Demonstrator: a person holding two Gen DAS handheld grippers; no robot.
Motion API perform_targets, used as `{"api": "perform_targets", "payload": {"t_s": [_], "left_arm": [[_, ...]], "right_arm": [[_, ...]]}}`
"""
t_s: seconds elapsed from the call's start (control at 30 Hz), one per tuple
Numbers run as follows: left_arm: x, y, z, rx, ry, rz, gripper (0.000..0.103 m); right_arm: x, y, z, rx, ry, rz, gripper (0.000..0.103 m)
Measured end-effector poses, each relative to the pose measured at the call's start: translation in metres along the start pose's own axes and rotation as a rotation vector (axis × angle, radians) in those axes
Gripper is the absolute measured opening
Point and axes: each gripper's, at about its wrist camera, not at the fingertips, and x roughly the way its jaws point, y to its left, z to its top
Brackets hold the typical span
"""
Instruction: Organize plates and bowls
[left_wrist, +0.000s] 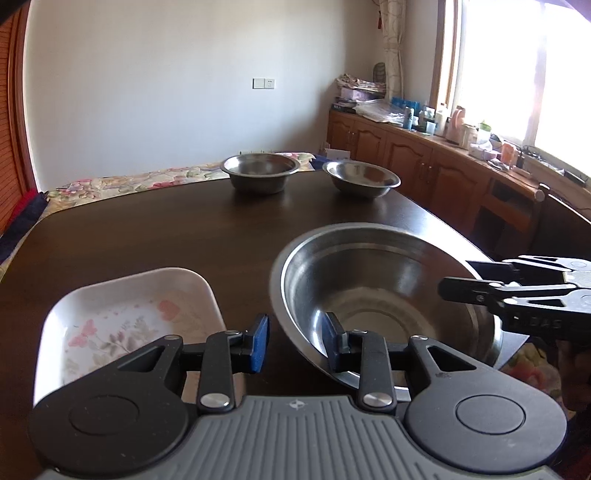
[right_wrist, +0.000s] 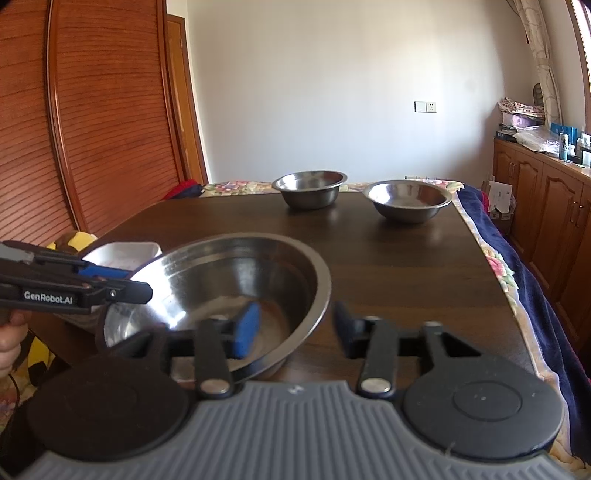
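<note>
Straddling big bowl (left_wrist: 373, 295) rim | left gripper (left_wrist: 295, 341) at 9 o'clock, right gripper (right_wrist: 295, 328) at 3 o'clock, both wide, unclamped | pinch evenly, lift level, clear tray (left_wrist: 125, 325) | aim: far bowls (left_wrist: 260, 171)

Strong daylight is coming through the window (left_wrist: 517, 74) at the upper right of the left wrist view, and it is blowing out to white there. The dark table (left_wrist: 147, 229) is reflecting soft glare. Fisheye distortion is bending the edges in both views. The large steel bowl (right_wrist: 229, 280) is looking slightly blurred.
</note>
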Motion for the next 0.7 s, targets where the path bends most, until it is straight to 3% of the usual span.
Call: {"api": "perform_targets", "payload": {"t_s": [0.3, 0.7], "left_arm": [[-0.005, 0.021, 0.025, -0.035, -0.05, 0.005, 0.04], [0.025, 0.044, 0.086, -0.045, -0.094, 0.029, 0.041]], "right_arm": [[-0.008, -0.019, 0.034, -0.062, -0.042, -0.025, 0.054], [0.051, -0.042, 0.102, -0.122, -0.057, 0.022, 0.052]]}}
